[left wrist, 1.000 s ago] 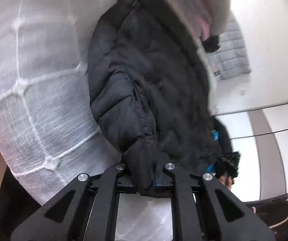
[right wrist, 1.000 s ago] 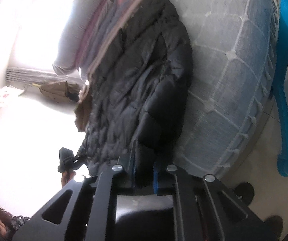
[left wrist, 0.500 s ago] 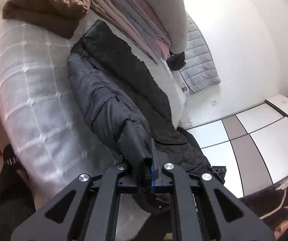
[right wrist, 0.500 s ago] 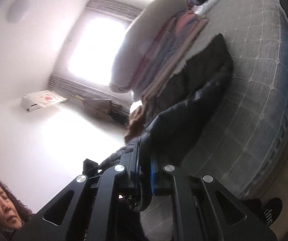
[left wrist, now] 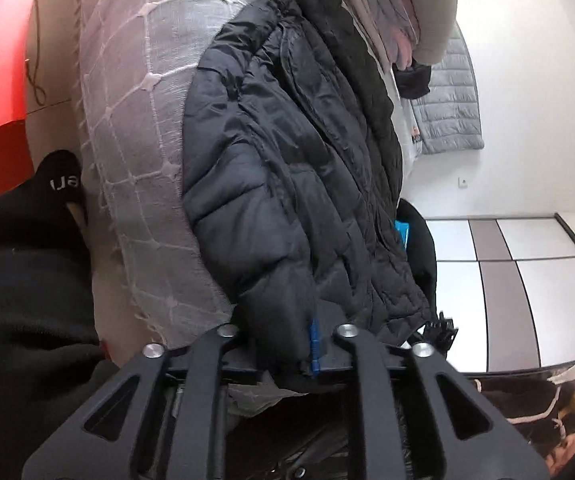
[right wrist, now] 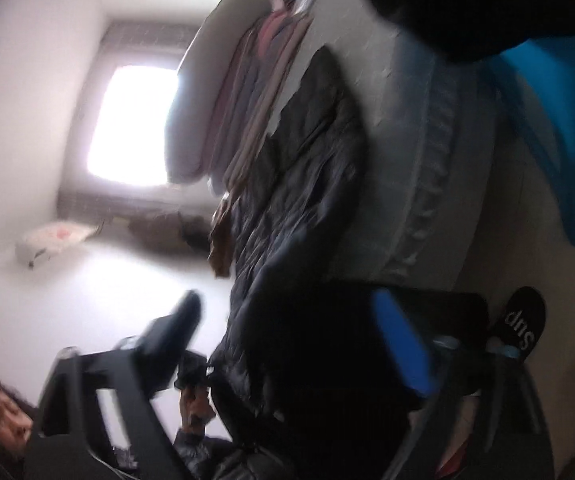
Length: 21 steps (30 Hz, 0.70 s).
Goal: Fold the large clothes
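Black puffer jacket (left wrist: 287,168) lies lengthwise on the quilted bed (left wrist: 143,128), beside the stack of folded clothes (left wrist: 387,4), its near end hanging off the bed edge toward both claws.

Left gripper (left wrist: 283,344): jaws have just been opening. A padded fold of the jacket's near end sits between the fingers, with the blue pad (left wrist: 314,340) right against the fabric; the other finger is hidden behind the cloth, so I cannot tell if they grip or only touch it. The rest of the jacket runs up and away from this claw along the bed.

Right gripper (right wrist: 299,332): jaws have just been opening and stand wide apart, released. Picture is blurred. Dark jacket fabric (right wrist: 299,208) lies in the gap between the fingers and stretches away from the claw over the bed (right wrist: 419,168); the blue-padded finger (right wrist: 399,344) is on the bed-edge side of the jacket, the other finger (right wrist: 183,316) is clear of it on the far side.

A socked foot (right wrist: 523,328) stands by the bed edge, near the right claw.
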Each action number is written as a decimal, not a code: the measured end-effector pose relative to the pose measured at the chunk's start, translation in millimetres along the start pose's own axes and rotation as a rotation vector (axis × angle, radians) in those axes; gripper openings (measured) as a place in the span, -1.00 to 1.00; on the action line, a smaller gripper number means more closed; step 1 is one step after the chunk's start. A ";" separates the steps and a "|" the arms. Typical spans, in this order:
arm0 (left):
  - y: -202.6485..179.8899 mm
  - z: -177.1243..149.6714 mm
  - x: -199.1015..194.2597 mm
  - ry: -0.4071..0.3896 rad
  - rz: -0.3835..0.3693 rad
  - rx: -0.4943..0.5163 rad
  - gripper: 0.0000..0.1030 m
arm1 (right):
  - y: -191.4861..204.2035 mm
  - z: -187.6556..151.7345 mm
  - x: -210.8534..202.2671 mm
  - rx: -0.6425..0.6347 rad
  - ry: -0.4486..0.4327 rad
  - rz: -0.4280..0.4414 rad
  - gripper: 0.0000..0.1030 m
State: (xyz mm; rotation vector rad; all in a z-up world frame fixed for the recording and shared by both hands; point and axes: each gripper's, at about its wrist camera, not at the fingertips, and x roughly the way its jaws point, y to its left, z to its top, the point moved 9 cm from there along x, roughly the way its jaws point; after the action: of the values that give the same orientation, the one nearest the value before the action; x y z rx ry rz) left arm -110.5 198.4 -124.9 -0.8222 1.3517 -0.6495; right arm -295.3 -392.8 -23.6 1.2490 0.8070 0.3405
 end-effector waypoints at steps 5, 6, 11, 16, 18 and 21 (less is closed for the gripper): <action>-5.4 6.5 10.4 0.011 0.026 0.013 0.02 | 2.0 5.4 40.1 0.007 0.136 -0.022 0.73; -6.6 2.9 10.9 0.013 0.033 0.012 0.06 | 4.8 6.1 47.3 -0.001 0.160 -0.017 0.73; 1.5 1.1 14.7 0.015 0.044 -0.003 0.08 | 26.7 -9.8 81.5 -0.125 0.248 -0.065 0.73; 7.0 1.6 13.0 -0.004 0.029 -0.007 -0.02 | 39.7 -21.7 91.6 -0.200 0.241 -0.154 -0.59; 11.6 4.3 10.0 -0.028 0.019 -0.020 -0.68 | 46.8 -26.2 88.8 -0.232 0.215 -0.174 -0.71; 6.1 5.4 0.3 -0.078 -0.003 -0.011 -0.81 | 61.5 -30.3 84.1 -0.235 0.173 -0.133 -0.78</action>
State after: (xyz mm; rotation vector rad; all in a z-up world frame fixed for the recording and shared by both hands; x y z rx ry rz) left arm -105.5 202.4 -129.9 -0.8504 1.2851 -0.6065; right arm -247.2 -298.8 1.1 0.9507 0.9643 0.4266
